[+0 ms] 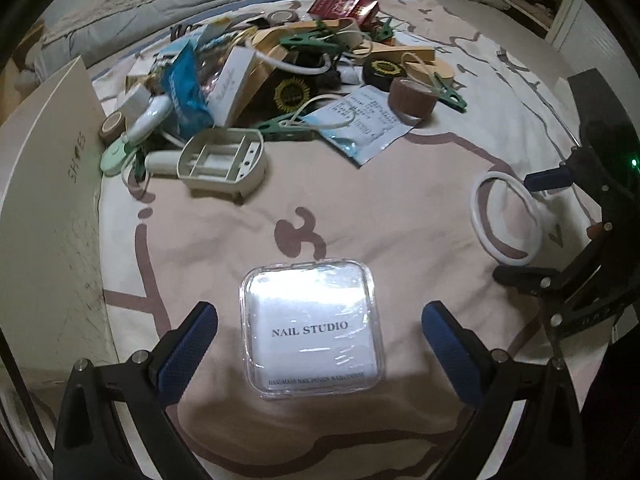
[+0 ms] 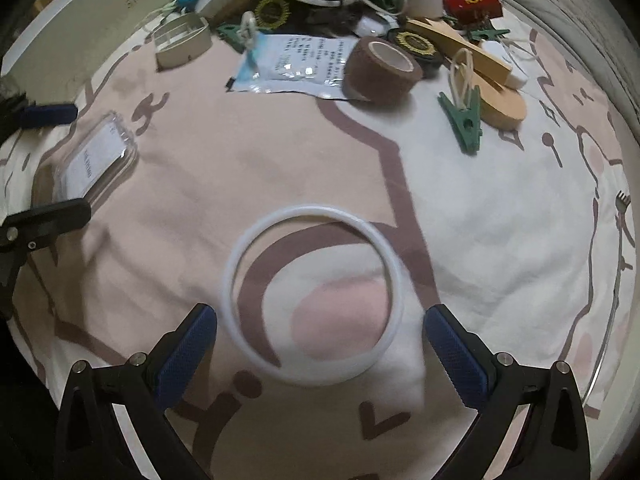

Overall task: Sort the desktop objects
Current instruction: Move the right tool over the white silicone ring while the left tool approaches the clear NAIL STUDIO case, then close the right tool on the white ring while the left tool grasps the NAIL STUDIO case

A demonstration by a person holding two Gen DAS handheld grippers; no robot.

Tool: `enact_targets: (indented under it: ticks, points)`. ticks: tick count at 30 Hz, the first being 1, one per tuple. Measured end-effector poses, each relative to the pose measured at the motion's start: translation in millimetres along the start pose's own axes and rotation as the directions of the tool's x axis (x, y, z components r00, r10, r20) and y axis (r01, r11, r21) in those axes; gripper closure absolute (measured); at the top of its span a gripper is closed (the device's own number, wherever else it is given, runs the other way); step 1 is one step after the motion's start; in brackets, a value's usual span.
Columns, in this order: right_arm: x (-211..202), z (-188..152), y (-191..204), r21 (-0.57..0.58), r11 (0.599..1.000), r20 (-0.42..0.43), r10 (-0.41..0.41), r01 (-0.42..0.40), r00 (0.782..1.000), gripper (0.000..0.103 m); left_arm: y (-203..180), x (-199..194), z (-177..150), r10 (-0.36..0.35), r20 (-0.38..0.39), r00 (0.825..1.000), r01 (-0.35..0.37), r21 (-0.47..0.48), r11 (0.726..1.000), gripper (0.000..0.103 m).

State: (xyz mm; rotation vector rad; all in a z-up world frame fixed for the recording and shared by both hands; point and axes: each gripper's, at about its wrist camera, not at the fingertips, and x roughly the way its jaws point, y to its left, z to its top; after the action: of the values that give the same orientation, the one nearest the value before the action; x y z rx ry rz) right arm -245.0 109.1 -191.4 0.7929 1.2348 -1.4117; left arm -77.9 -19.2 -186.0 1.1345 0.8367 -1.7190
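Note:
A clear plastic case labelled NAIL STUDIO (image 1: pixel 312 326) lies flat on the patterned cloth, between the wide-apart blue pads of my left gripper (image 1: pixel 320 344), which is open and not touching it. A white ring (image 2: pixel 314 294) lies flat on the cloth between the blue pads of my right gripper (image 2: pixel 320 346), also open. In the left wrist view the ring (image 1: pixel 506 218) and the right gripper (image 1: pixel 532 228) appear at the right. The right wrist view shows the case (image 2: pixel 94 162) and the left gripper (image 2: pixel 60 160) at the left.
A heap of mixed items lies at the back: brown tape roll (image 2: pixel 382 70), green clips (image 2: pixel 464 118), white packet (image 2: pixel 296 62), beige soap dish (image 1: pixel 224 160), red box (image 1: pixel 344 6), wooden pieces (image 2: pixel 472 56). A cream shoe box (image 1: pixel 48 216) stands at the left.

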Motion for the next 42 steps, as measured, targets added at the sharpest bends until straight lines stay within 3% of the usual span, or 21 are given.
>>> enact_targets:
  ticks: [6, 12, 17, 28, 33, 36, 42]
  points:
    - [7.1, -8.3, -2.0, -0.022, 0.999, 0.102, 0.038, -0.036, 0.994, 0.000, 11.9, 14.5, -9.9, -0.040, 0.028, 0.999, 0.042, -0.082, 0.996, 0.001]
    - [5.3, -19.4, 1.3, -0.013, 0.999, 0.206, 0.035, -0.033, 0.978, 0.000, 7.5, 22.5, -20.1, -0.014, 0.084, 0.996, 0.018, -0.040, 0.999, 0.000]
    - [5.9, -24.3, 5.2, -0.012, 1.000, 0.257, 0.031, -0.028, 0.966, 0.000, 8.3, 25.5, -24.6, -0.012, 0.134, 0.991, 0.021, -0.066, 0.998, 0.000]
    - [5.0, -23.7, 14.9, -0.051, 0.999, 0.310, 0.035, -0.020, 0.950, 0.000, 5.2, 30.6, -31.4, 0.009, 0.178, 0.984, 0.002, -0.061, 0.998, 0.000]
    - [1.5, -21.6, 29.8, -0.078, 0.997, 0.335, 0.043, -0.018, 0.941, 0.011, 8.0, 26.3, -34.5, -0.007, 0.195, 0.981, 0.021, -0.072, 0.997, 0.000]
    - [6.7, -6.4, 18.4, -0.095, 0.995, 0.343, 0.052, -0.021, 0.938, 0.019, 7.9, 23.8, -33.6, -0.020, 0.177, 0.984, 0.034, -0.078, 0.996, 0.000]
    - [1.6, -20.4, 8.2, -0.112, 0.994, 0.342, 0.047, -0.009, 0.939, 0.019, 9.5, 16.9, -33.5, -0.080, 0.174, 0.982, 0.102, -0.119, 0.988, 0.005]
